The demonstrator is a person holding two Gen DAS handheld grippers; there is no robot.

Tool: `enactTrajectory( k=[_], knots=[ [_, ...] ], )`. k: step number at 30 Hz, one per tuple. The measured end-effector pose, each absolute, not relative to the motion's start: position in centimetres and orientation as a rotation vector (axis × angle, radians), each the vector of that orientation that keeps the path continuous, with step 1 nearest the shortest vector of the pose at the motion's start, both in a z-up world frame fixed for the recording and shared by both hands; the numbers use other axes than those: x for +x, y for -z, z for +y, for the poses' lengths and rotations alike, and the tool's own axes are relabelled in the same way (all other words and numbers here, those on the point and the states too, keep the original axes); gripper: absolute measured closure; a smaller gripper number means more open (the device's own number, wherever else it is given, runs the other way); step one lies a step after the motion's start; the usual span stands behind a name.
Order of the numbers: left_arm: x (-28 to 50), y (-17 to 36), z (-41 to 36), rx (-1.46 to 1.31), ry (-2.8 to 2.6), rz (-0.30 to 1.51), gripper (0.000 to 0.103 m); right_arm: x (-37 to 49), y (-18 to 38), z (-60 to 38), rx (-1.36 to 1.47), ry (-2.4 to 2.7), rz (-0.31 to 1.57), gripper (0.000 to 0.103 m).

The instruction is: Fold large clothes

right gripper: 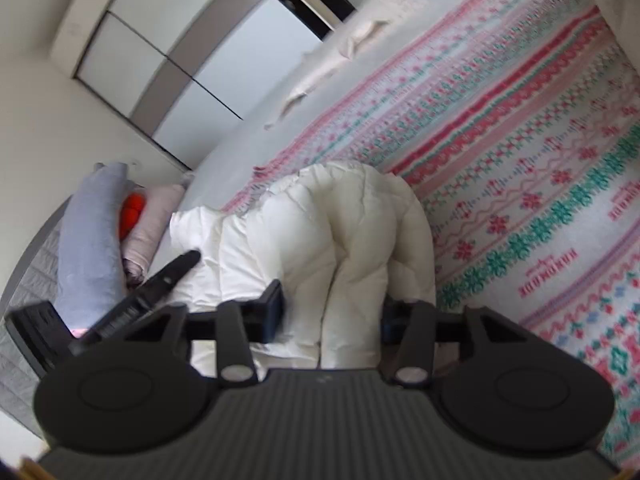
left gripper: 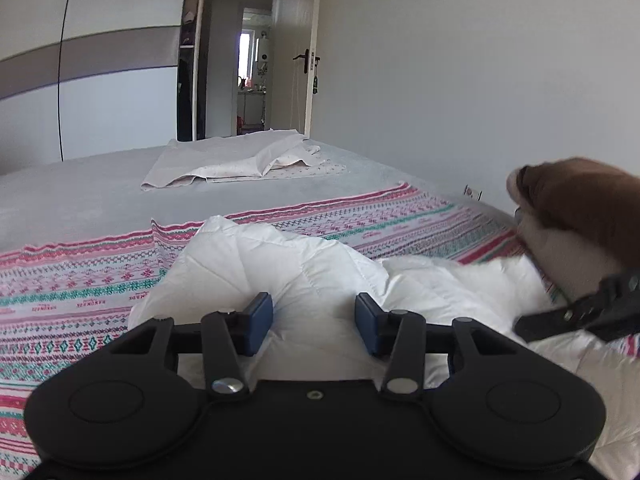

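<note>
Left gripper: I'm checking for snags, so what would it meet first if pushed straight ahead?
Probably the white puffy jacket, bunched right between and ahead of the open left gripper; the patterned blanket lies beyond.

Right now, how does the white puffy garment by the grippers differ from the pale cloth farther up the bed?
The white quilted garment is thick, puffy and bunched into a mound; the pale cloth is thin and lies nearly flat, loosely folded. The garment rests on the patterned blanket, bulging between the left gripper's open fingers; the cloth lies untouched on the grey cover. Both are light-coloured.

Quilted jacket (left gripper: 304, 264) on patterned blanket (left gripper: 80, 280) — folded sheet (left gripper: 236, 158) behind
</note>
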State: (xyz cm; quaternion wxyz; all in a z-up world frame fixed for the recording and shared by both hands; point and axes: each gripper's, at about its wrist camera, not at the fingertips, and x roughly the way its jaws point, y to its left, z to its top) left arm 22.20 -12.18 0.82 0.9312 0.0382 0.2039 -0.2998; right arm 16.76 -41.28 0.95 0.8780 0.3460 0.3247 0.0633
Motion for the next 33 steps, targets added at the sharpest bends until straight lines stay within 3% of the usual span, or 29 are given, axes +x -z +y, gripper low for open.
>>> enactTrajectory(
  k=[7,11,20,25,33],
  knots=[
    [21.5,-0.4,-14.2,0.219,0.554,0.392,0.058,14.0,-7.5,-35.2,0.398,0.161,0.393,0.043],
    [21.3,-0.2,-14.3,0.245,0.546,0.382,0.058,14.7,-8.7,-31.5,0.299,0.112,0.253,0.053],
    [22.1,-1.4,-13.4,0.187,0.612,0.409,0.056,19.5,-1.9,-34.3,0.368,0.254,0.469,0.072],
    [25.0,-3.3,-13.2,0.078,0.559,0.406,0.056,19.0,-0.5,-34.7,0.390,0.290,0.470,0.073],
    [28.1,0.9,-14.2,0.103,0.490,0.486,0.056,20.2,1.8,-35.9,0.457,0.284,0.481,0.073]
  ],
)
